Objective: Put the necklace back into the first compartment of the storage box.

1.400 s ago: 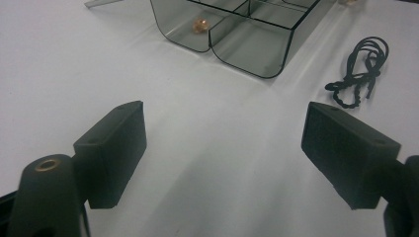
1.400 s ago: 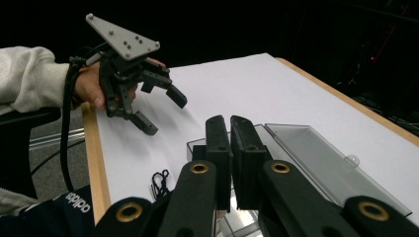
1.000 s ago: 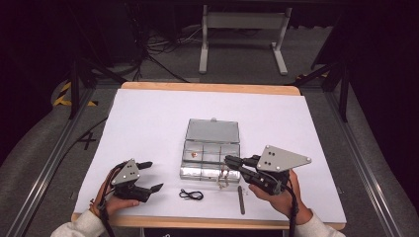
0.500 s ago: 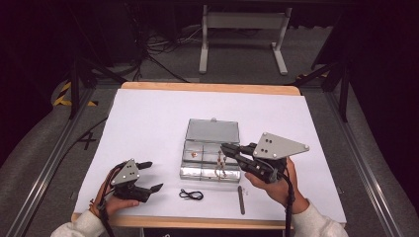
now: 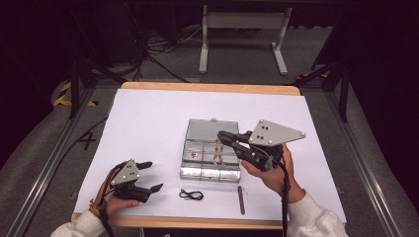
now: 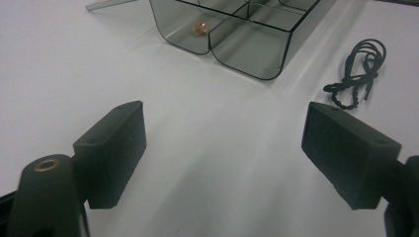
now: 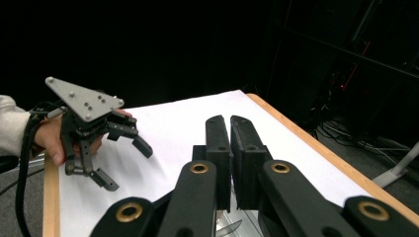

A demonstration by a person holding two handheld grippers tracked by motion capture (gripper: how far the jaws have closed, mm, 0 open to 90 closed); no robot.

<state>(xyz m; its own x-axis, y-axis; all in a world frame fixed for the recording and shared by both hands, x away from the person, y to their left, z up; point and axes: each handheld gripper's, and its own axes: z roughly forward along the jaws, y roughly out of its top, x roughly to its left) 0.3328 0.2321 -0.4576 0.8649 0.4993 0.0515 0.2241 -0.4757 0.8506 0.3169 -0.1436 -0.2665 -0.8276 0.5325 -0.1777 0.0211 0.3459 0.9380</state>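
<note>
Above compartment box, R gripper was clenched, apparently empty. L gripper rested released near black cord; next move prob. needs cord pickup.

Left gripper rests low near the table's front edge, jaws wide apart; right gripper hangs raised over the table's middle, jaws pressed together.

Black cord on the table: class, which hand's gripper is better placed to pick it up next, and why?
The left gripper: its jaws stand open just beside the black cord. The right gripper is shut, raised over the compartment box.
</note>
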